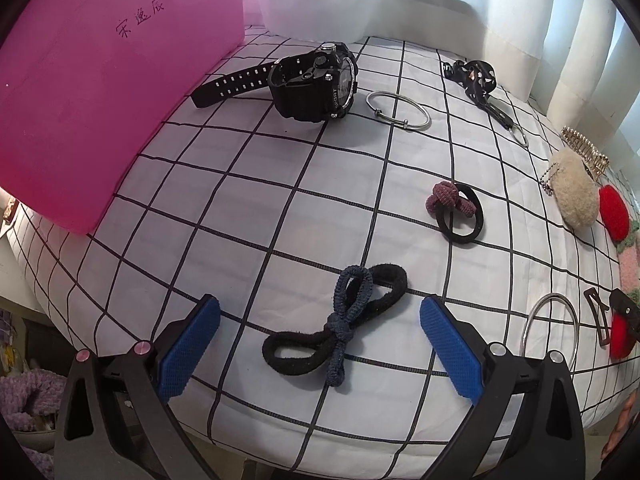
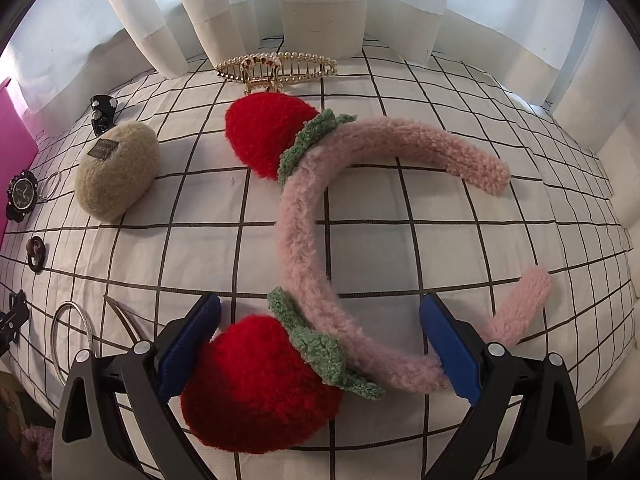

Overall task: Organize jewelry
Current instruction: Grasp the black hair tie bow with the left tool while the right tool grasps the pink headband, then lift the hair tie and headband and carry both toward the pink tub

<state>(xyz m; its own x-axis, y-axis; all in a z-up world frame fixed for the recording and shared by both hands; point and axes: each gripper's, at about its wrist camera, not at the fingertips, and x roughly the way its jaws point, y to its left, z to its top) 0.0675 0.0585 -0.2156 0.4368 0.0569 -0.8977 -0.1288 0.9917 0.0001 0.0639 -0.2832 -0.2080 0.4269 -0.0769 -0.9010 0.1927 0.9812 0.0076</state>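
In the left wrist view my left gripper (image 1: 320, 344) is open, its blue pads on either side of a knotted black and navy hair tie (image 1: 340, 338) lying on the checked cloth. Farther off lie a black hair tie with a mauve knot (image 1: 456, 208), a black sport watch (image 1: 316, 80), a silver bangle (image 1: 398, 110) and a black patterned strap with a ring (image 1: 478, 80). In the right wrist view my right gripper (image 2: 320, 344) is open around a pink fuzzy headband (image 2: 316, 240) with two red plush strawberries (image 2: 260, 384). Neither gripper grips anything.
A pink plastic box (image 1: 100, 88) stands at the left on the checked cloth (image 1: 240, 200). A beige fuzzy clip (image 2: 116, 172), a pearl claw clip (image 2: 276, 68) and a second silver bangle (image 1: 550, 332) lie around. White curtains (image 2: 320, 8) hang behind.
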